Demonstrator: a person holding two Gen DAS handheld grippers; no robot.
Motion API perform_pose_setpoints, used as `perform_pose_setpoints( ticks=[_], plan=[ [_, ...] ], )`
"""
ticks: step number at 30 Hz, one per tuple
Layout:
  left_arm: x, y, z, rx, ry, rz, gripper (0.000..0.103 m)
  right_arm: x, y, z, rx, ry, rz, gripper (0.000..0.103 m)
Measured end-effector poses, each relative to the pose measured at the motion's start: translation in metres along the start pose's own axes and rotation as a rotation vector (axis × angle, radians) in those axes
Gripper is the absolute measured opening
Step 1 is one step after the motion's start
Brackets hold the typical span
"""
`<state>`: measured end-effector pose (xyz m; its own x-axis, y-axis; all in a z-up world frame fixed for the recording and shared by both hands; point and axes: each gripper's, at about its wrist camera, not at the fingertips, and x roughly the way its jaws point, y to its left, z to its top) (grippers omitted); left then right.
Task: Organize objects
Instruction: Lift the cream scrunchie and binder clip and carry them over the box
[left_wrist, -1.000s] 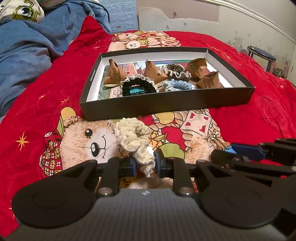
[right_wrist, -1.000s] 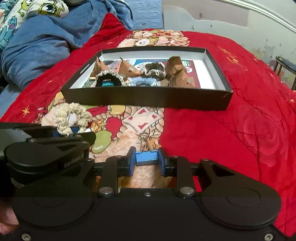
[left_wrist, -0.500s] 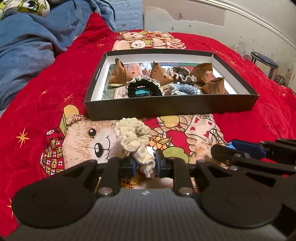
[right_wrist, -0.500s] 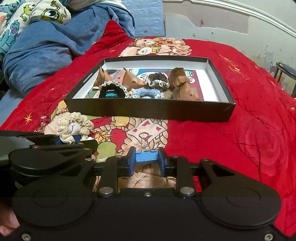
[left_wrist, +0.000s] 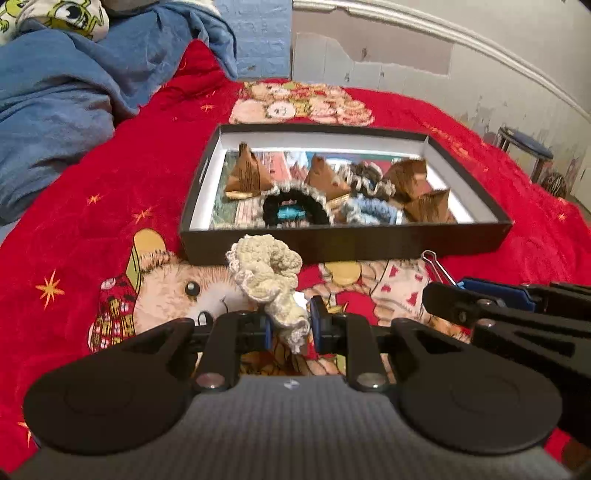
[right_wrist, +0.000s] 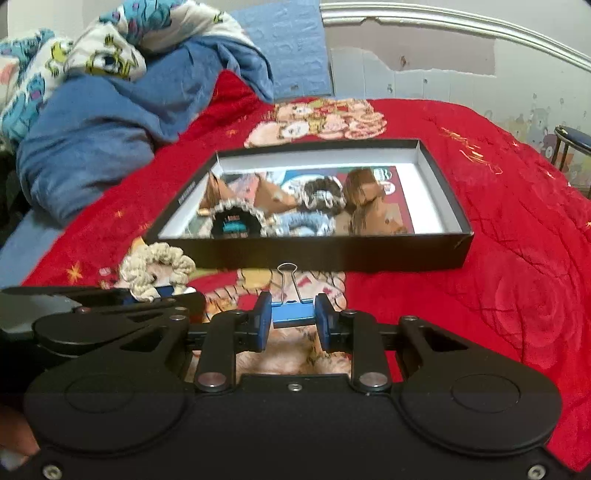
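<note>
My left gripper (left_wrist: 289, 325) is shut on a cream crocheted scrunchie (left_wrist: 267, 273), held just in front of the black box (left_wrist: 343, 242). That scrunchie (right_wrist: 157, 267) also shows at the left of the right wrist view. My right gripper (right_wrist: 293, 320) is shut on a blue binder clip (right_wrist: 293, 314) whose wire handles point toward the box (right_wrist: 332, 254). The clip (left_wrist: 491, 291) and the right gripper's fingers (left_wrist: 480, 306) appear at the right of the left wrist view. Inside the box lie brown paper pyramids (left_wrist: 247, 173), a black scrunchie (left_wrist: 295, 208) and a light blue scrunchie (left_wrist: 369, 214).
The box sits on a red bedspread (left_wrist: 110, 192) printed with a bear (left_wrist: 177, 295). A heap of blue bedding (right_wrist: 96, 140) lies at the far left. A stool (left_wrist: 528, 151) stands off the bed's right side, by a peeling wall (left_wrist: 388, 48).
Both grippers have kept their grips while the views tipped upward slightly; the box now sits lower in both pictures and a little closer to the held scrunchie and clip.
</note>
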<state>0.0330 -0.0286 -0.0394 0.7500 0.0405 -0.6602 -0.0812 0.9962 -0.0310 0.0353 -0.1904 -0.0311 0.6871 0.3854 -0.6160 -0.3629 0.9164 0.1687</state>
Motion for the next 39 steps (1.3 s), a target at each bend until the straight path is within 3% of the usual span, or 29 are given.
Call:
perform_pose_setpoints(
  ticks=[11, 27, 39],
  plan=[
    [-0.008, 0.002, 0.010, 0.002, -0.064, -0.079, 0.023, -0.004, -0.009, 0.010, 0.066, -0.051, 0.040, 0.025],
    [-0.008, 0.002, 0.015, 0.021, -0.102, -0.096, 0.023, -0.005, -0.013, 0.023, 0.112, -0.087, 0.062, 0.025],
    [-0.005, 0.002, 0.015, 0.015, -0.087, -0.107, 0.023, -0.008, -0.019, 0.026, 0.160, -0.095, 0.086, 0.025]
  ],
)
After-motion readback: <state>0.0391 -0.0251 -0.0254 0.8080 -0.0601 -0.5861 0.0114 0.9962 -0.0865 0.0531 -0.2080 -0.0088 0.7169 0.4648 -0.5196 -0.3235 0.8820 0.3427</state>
